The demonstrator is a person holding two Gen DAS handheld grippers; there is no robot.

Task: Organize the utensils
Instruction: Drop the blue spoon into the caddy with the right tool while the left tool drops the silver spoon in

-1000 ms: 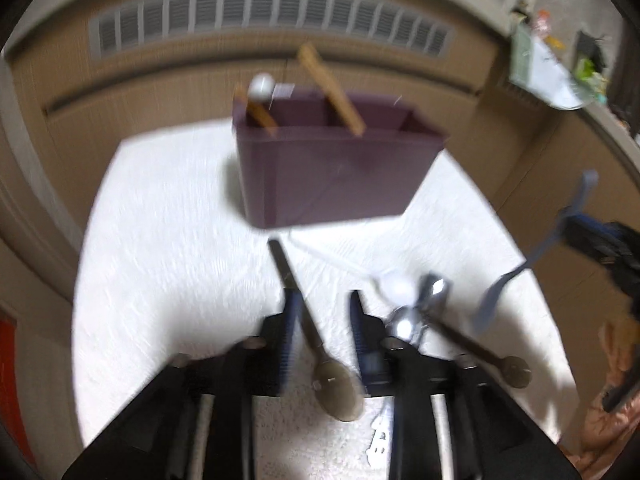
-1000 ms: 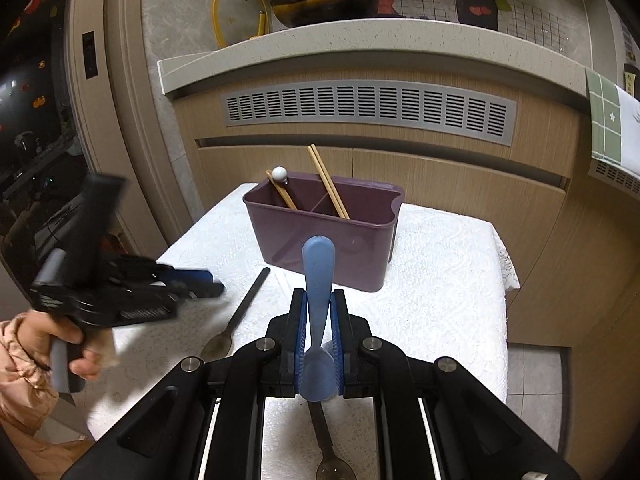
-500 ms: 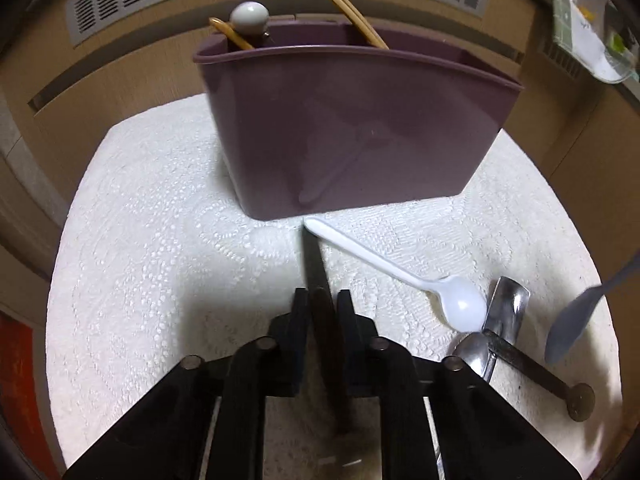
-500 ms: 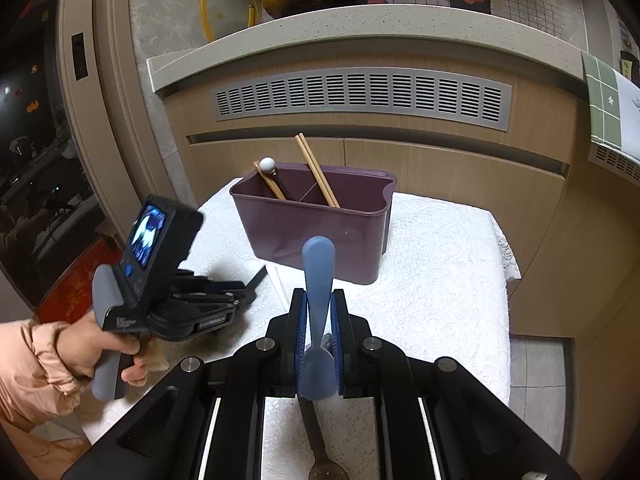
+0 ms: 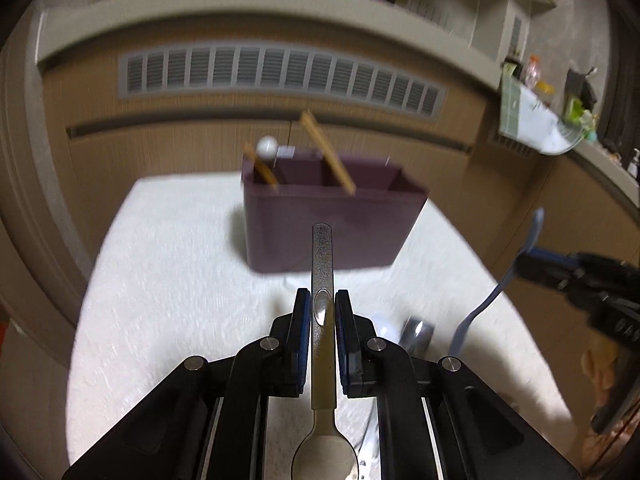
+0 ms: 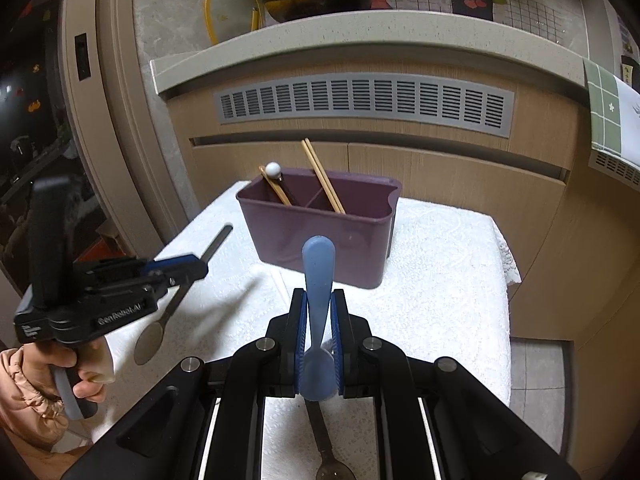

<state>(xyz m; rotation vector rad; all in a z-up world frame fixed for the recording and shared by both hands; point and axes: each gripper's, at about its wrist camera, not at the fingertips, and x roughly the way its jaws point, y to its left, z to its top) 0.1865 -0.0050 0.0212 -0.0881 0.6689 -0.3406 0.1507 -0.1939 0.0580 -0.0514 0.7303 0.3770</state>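
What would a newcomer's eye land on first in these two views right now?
Probably the two held spoons: the left gripper is clamped on a metal spoon, handle forward, and the right gripper is clamped on a blue spoon, handle up. Past both, the purple utensil caddy stands on the white tablecloth with chopsticks leaning in it.

The only legible lettering is the white brand name "GenRobot.AI" on the black side of the left gripper at about nine o'clock in the right wrist view, with wall characters at one o'clock unreadable.
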